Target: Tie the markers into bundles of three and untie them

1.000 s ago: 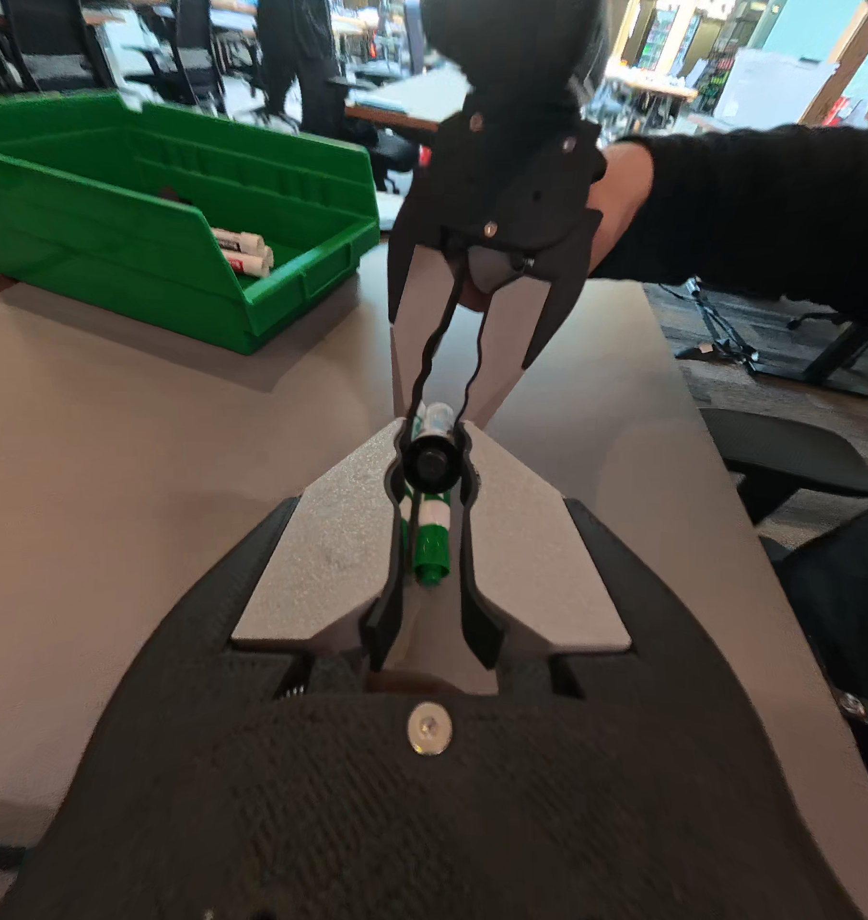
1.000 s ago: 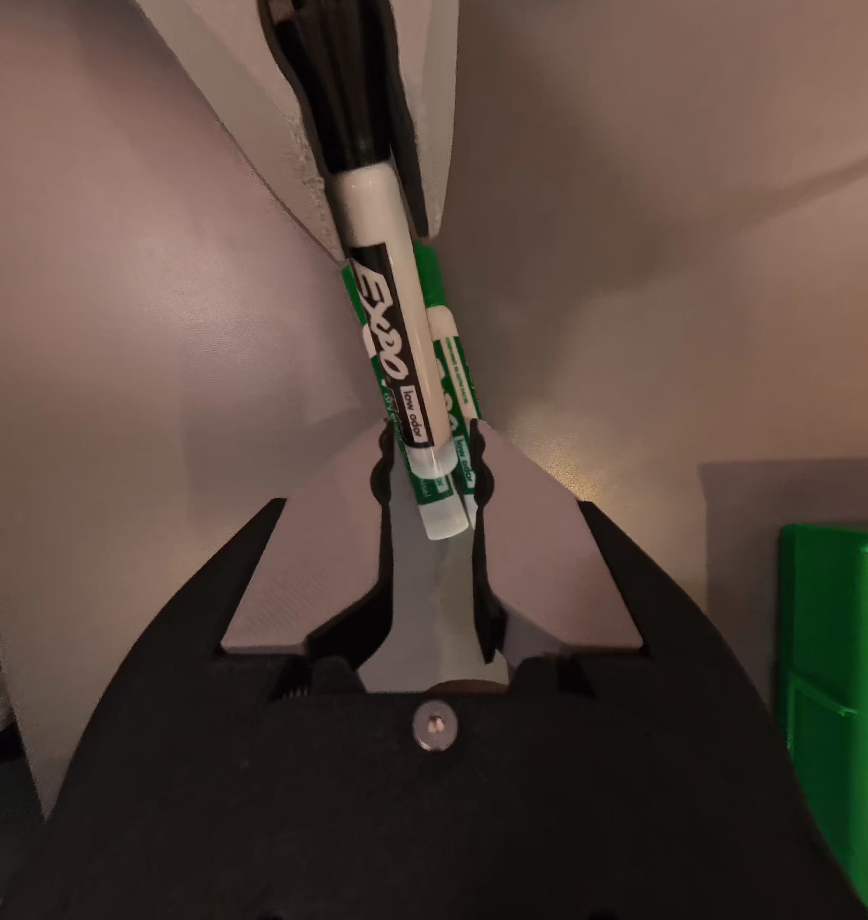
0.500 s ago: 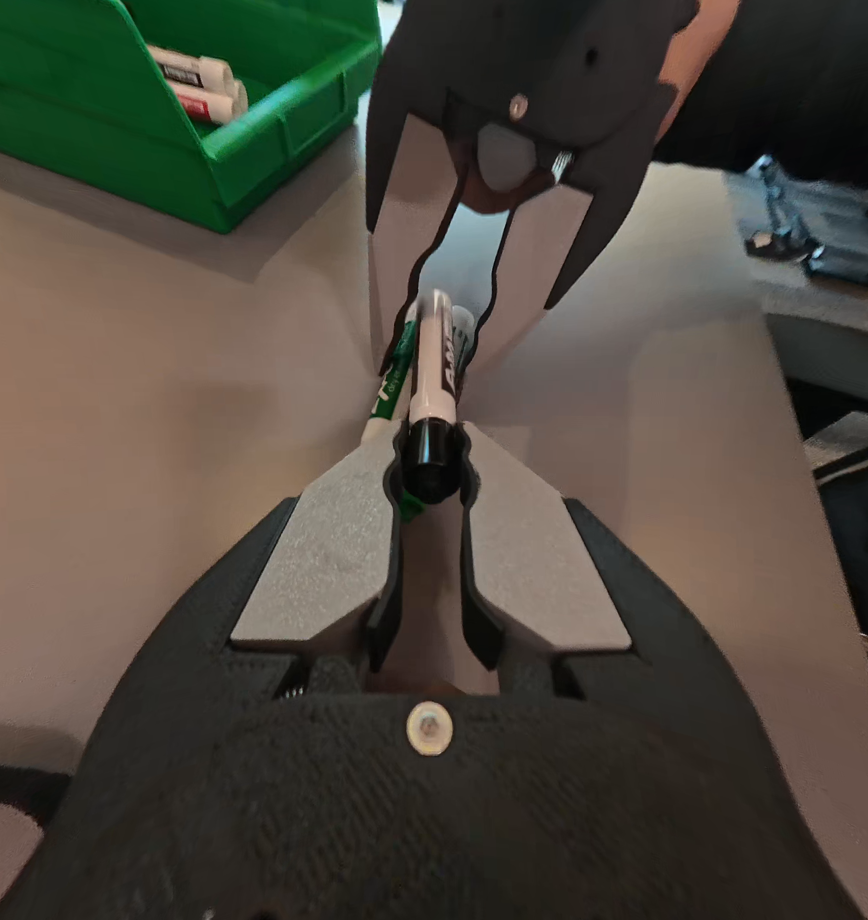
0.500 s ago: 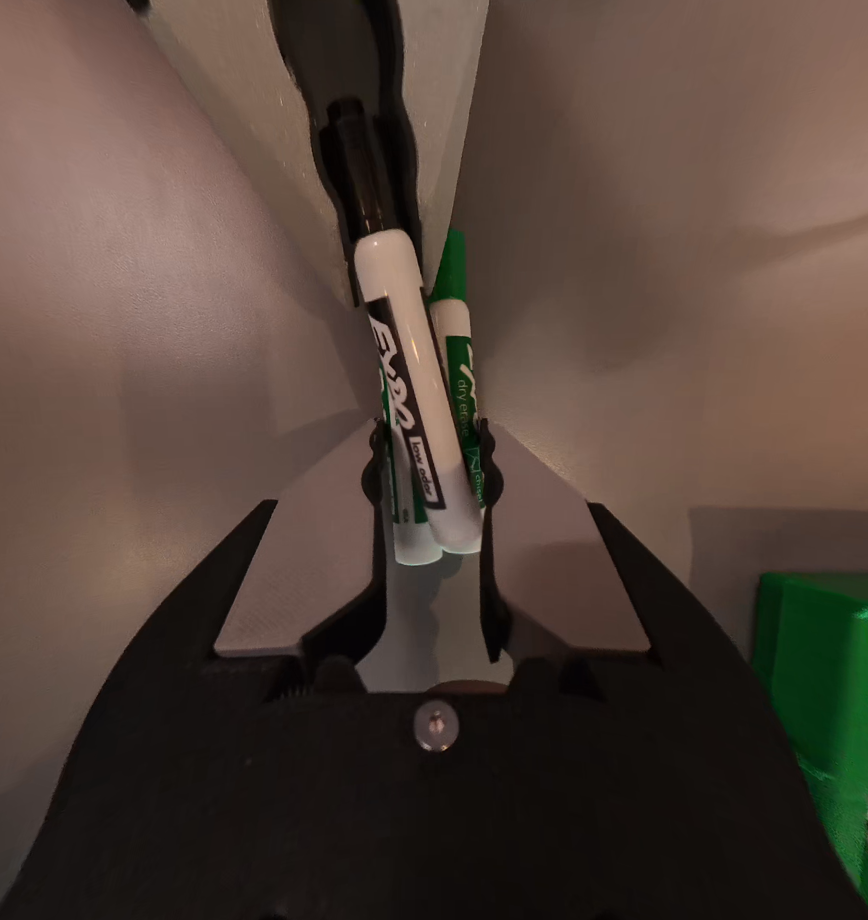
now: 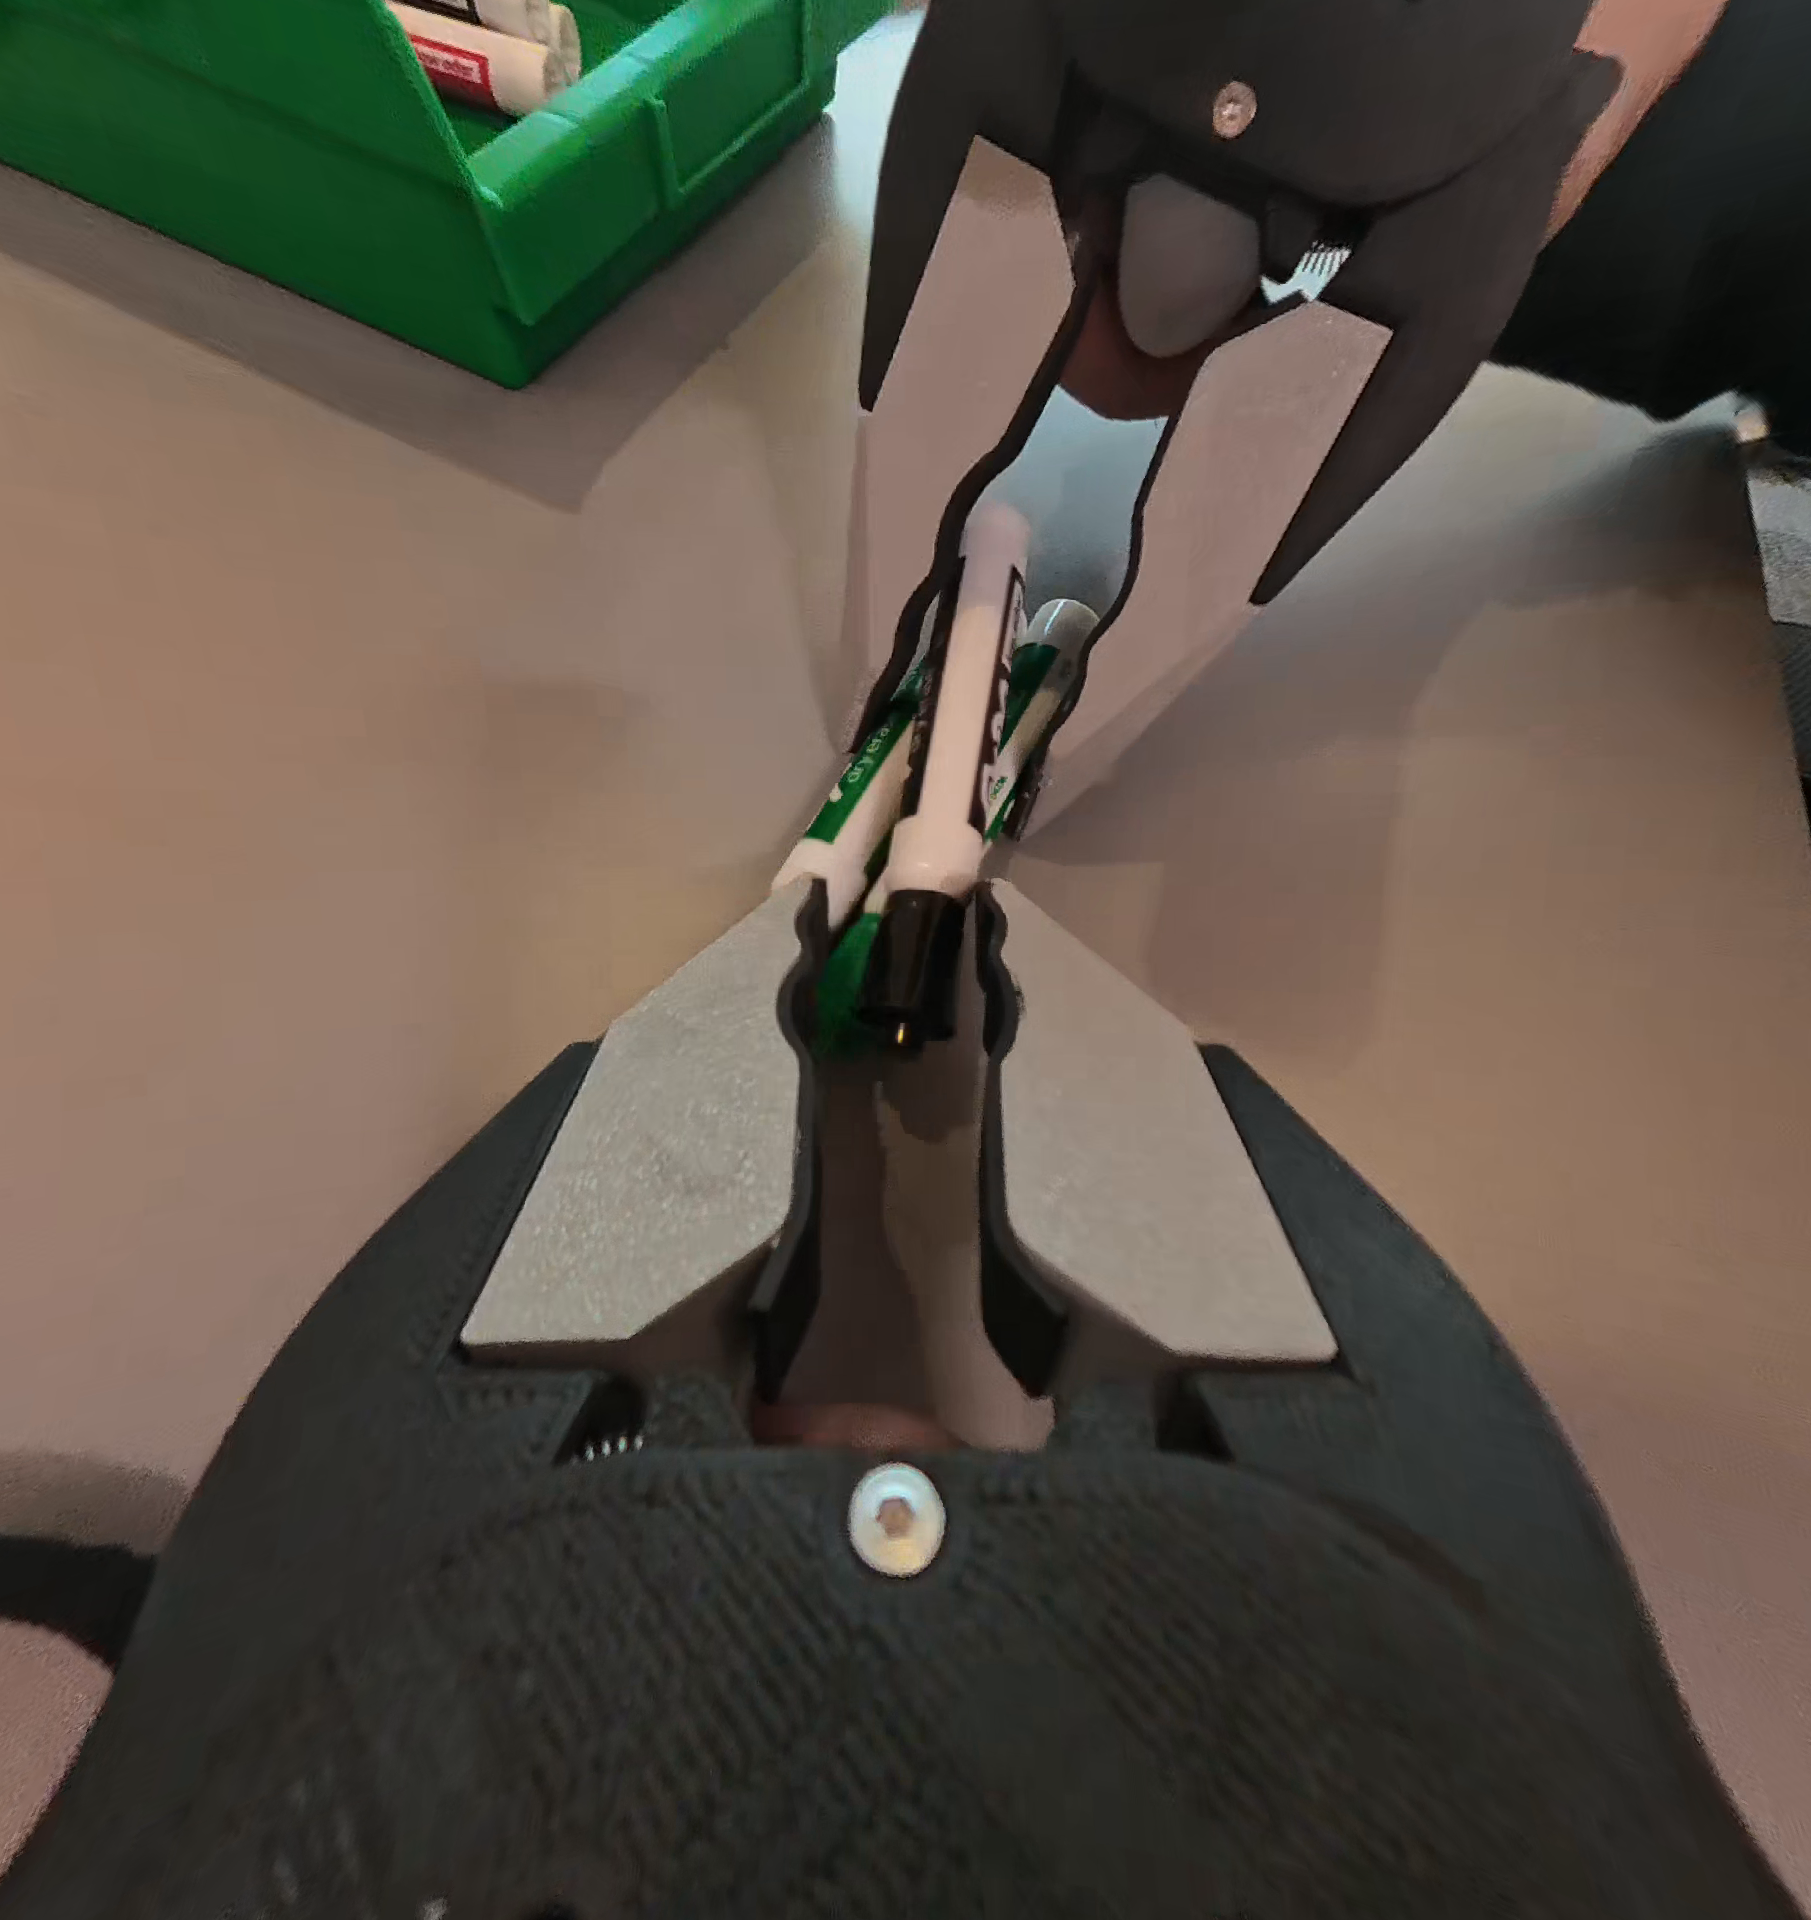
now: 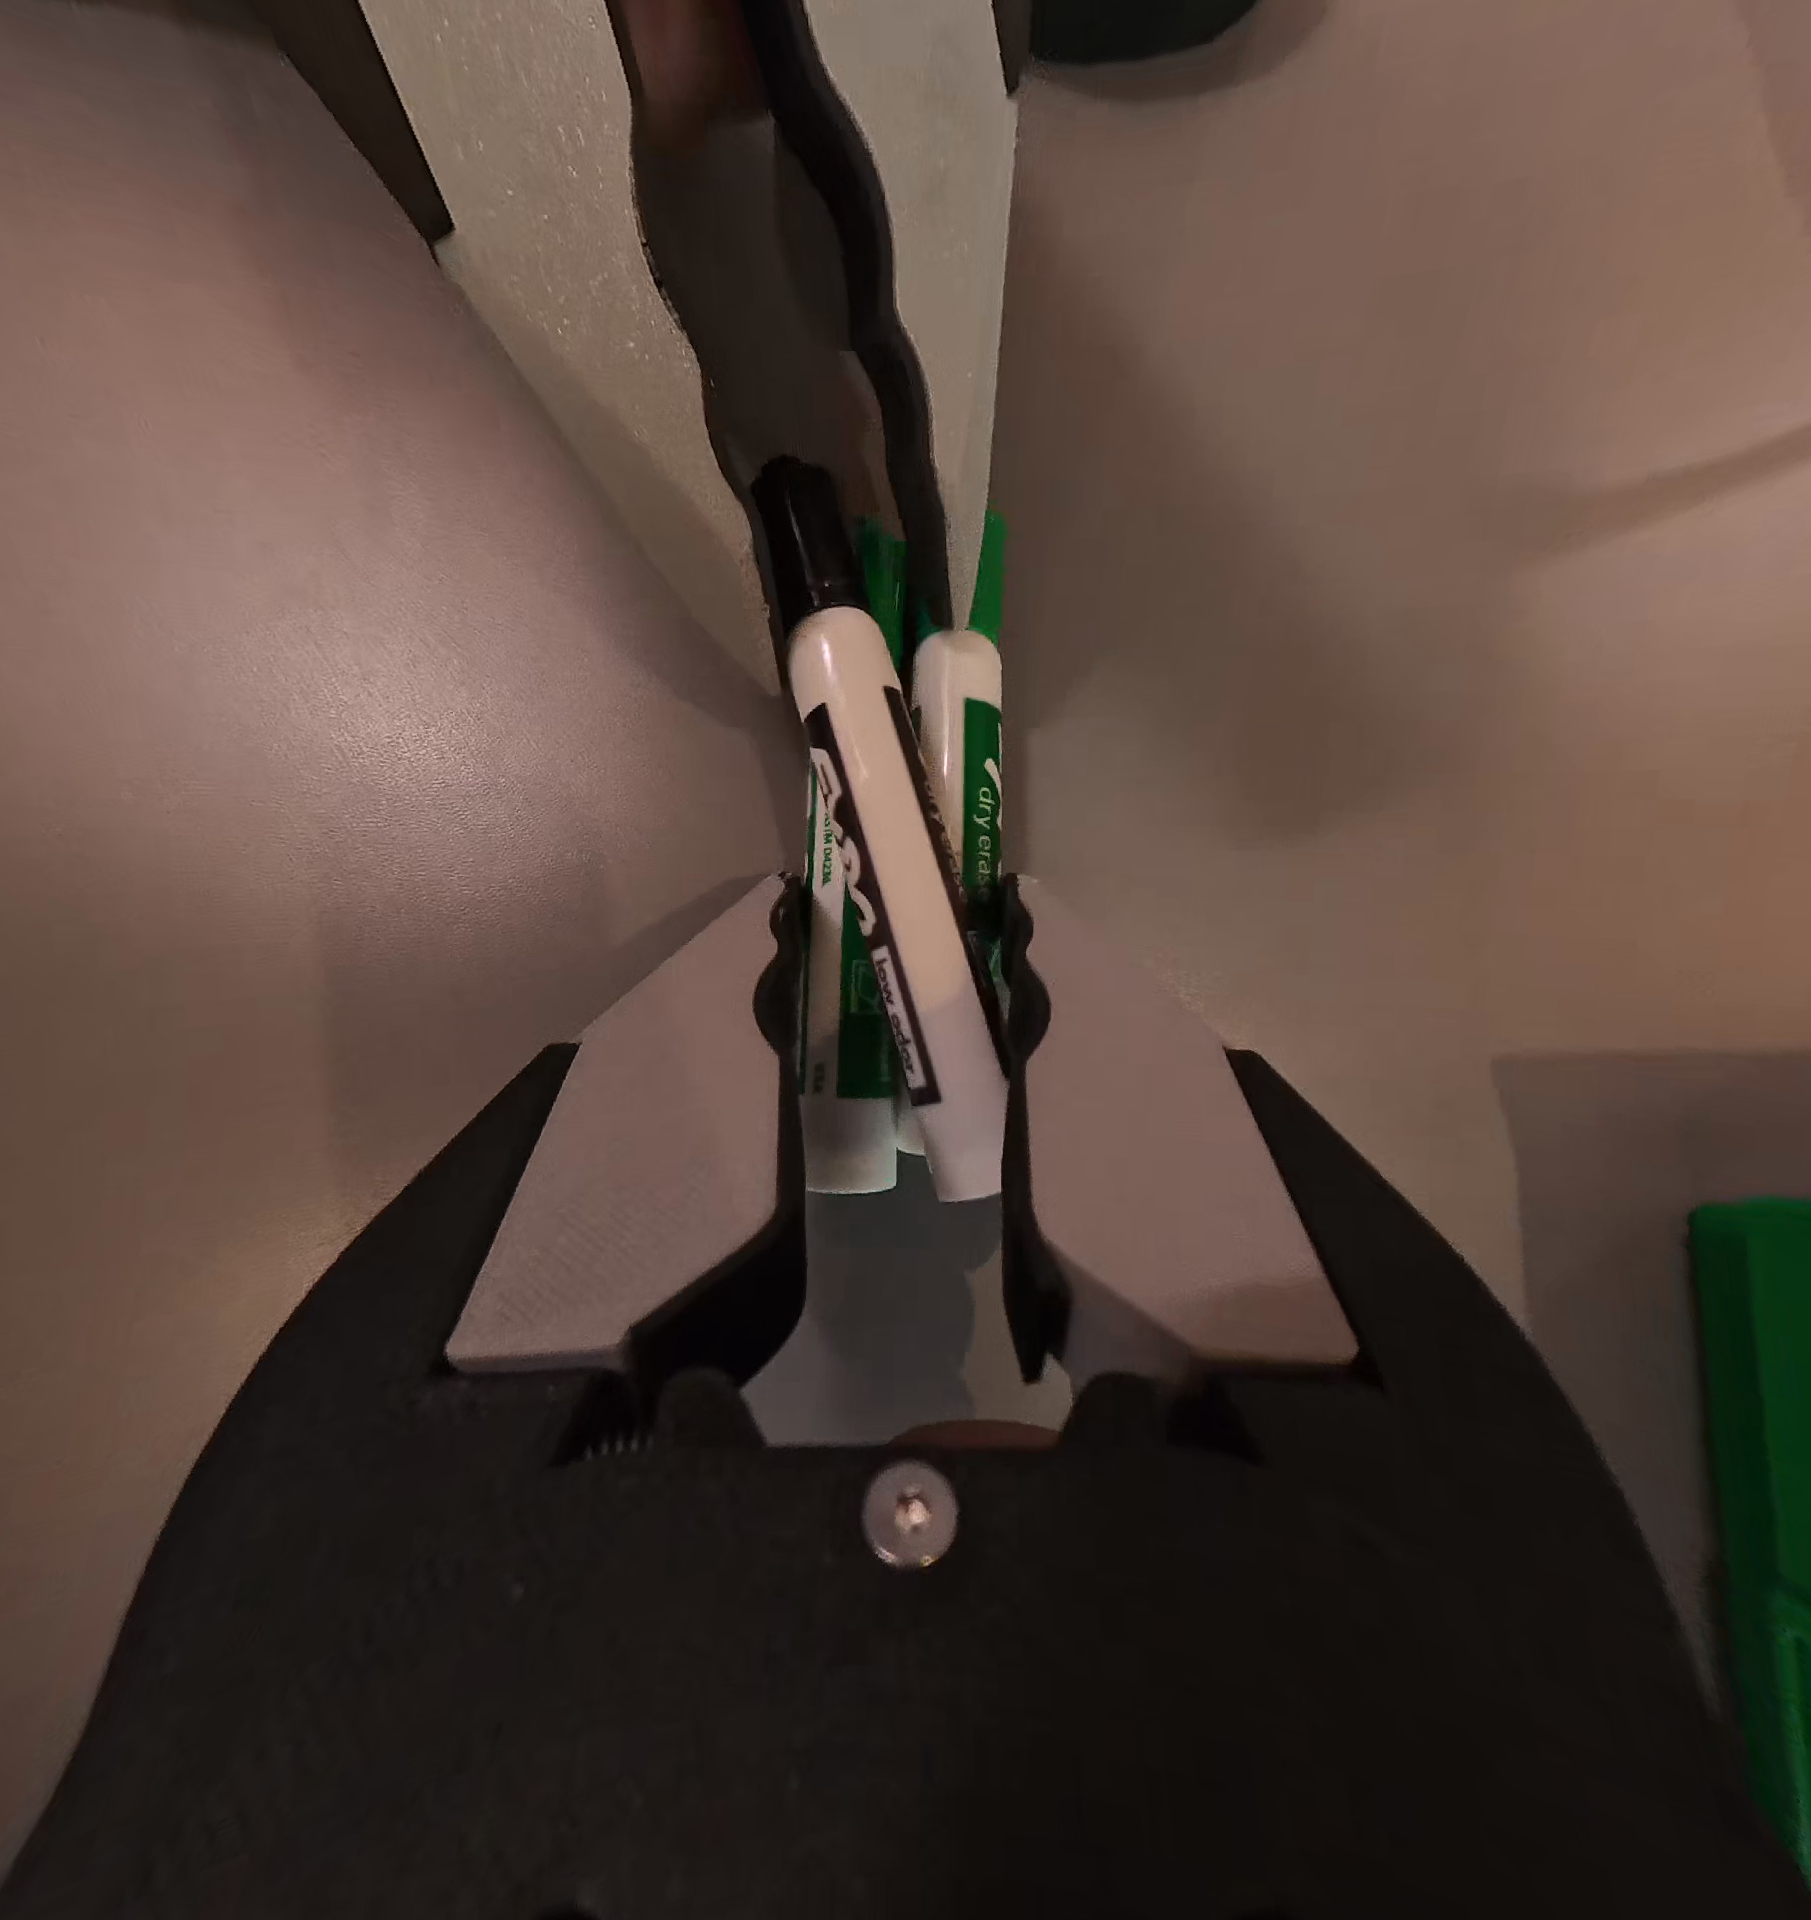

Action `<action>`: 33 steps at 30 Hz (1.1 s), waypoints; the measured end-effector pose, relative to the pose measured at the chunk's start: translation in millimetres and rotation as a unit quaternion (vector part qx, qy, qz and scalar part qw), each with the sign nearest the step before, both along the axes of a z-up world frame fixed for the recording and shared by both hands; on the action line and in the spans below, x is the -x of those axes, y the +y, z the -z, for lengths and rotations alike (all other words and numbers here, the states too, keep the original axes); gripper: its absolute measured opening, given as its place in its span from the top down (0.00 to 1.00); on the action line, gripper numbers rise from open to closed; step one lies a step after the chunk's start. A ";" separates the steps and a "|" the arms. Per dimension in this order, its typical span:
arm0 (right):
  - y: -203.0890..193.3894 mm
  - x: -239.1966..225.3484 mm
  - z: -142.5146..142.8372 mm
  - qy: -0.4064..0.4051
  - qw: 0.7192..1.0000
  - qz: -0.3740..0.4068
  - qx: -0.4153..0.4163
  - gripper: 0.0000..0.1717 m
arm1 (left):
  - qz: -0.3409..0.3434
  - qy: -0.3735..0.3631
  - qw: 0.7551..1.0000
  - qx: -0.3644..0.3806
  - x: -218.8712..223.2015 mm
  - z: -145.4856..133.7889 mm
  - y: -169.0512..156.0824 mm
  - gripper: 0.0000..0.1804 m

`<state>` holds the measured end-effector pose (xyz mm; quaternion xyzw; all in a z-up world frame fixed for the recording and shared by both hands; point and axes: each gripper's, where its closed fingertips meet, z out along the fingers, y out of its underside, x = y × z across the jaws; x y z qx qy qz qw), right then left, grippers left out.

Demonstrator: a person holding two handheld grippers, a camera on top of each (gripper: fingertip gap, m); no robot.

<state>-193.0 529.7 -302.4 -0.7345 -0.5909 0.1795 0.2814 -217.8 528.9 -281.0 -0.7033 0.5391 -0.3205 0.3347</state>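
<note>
Three markers lie together over the table: a black-capped marker point(image 5: 958, 727) point(image 6: 880, 883) on top and two green markers point(image 5: 865, 779) point(image 6: 974, 779) beside and under it. My right gripper point(image 6: 901, 935) is shut on the tail ends of all three, with the pads against the outer barrels. It also shows in the left wrist view point(image 5: 942, 769). My left gripper point(image 5: 896, 935) stands around the black cap and one green cap. Its jaws are wider than that pair, with a sliver free at the right pad. The other green cap point(image 6: 994, 561) lies outside its finger.
A green bin point(image 5: 568, 208) point(image 6: 1794, 1455) stands at the back left of the beige table point(image 5: 309, 727), with more markers point(image 5: 506, 62) inside. A person's dark sleeve point(image 5: 1732, 208) is behind my right gripper. The table edge and the floor are on the right. Less than 4 cm separates the two grippers' tips.
My left gripper was shut on the black cap and has since widened. My right gripper opened wider and closed around all three tails. Both grippers moved lower and closer together.
</note>
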 end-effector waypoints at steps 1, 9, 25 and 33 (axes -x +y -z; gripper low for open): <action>0.2 0.3 0.0 0.008 1.000 0.001 0.000 0.80 | -0.002 -0.001 1.000 0.001 2.6 -0.3 0.5 0.85; 0.7 0.8 0.0 0.067 0.998 0.001 -0.001 0.79 | -0.028 0.009 1.000 0.004 34.7 -2.9 9.1 0.79; 6.4 -8.6 -1.1 0.081 0.996 0.023 -0.003 0.92 | -0.025 0.071 0.997 -0.014 34.5 20.0 8.1 0.78; 13.3 -5.0 -10.1 0.101 0.994 0.043 -0.017 0.92 | -0.031 0.070 0.997 -0.012 37.2 19.9 9.9 0.79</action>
